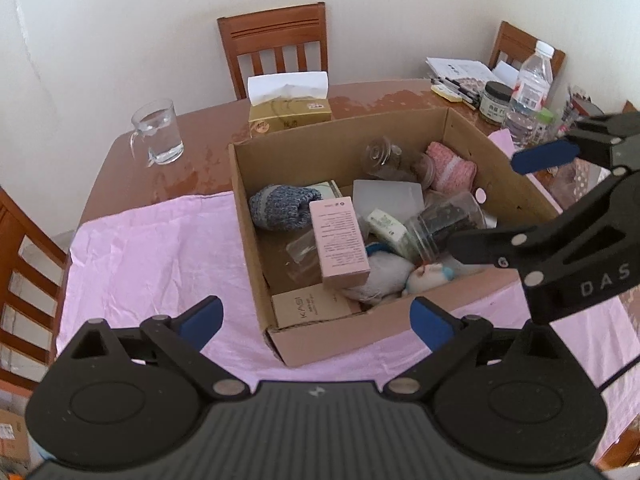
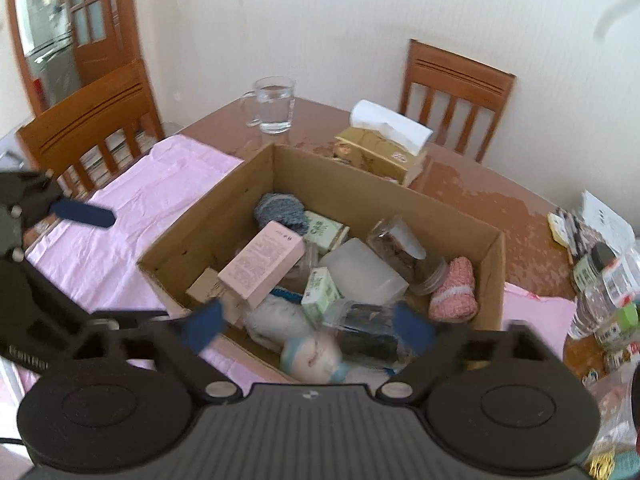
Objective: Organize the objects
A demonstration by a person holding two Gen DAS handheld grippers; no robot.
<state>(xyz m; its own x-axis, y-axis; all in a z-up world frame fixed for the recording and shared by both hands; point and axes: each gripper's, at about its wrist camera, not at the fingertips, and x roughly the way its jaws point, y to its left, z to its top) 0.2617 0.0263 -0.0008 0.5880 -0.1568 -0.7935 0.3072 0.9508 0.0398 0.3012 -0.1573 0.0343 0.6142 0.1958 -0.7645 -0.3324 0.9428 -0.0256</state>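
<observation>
dining room, white walls, wooden chairs (image 1: 276,48) standing round a brown table (image 1: 208,136) with a pink cloth (image 1: 160,248) lying over its near half. a cardboard box (image 1: 340,132) is sitting on the cloth, near side facing the person.

box is holding the loose stuff: a pink carton (image 1: 340,240) lying on top at the left, a blue-grey knit sock (image 1: 280,206) behind it, a pink knit piece (image 1: 452,168) in the far right corner, a plastic jar (image 1: 448,224) tipped on its side, a small green-and-white pack (image 1: 388,228), a frosted container (image 1: 388,196), a soft toy (image 2: 312,356) at the near wall. all piled, not sorted, so probably just dropped in.

left gripper (image 1: 316,320) is hanging over the near left corner of the box, jaws spread wide, nothing between them. right gripper (image 2: 308,326) is hovering over the near right part of the box above the toy and jar, jaws also wide apart, gripping nothing; its view is blurring.

staying outside the box: glass mug (image 1: 158,132) of water far left, tissue box (image 1: 288,110) right behind the box, bottles and a jar (image 1: 496,102) far right. my guess: those are next candidates or just table clutter.
</observation>
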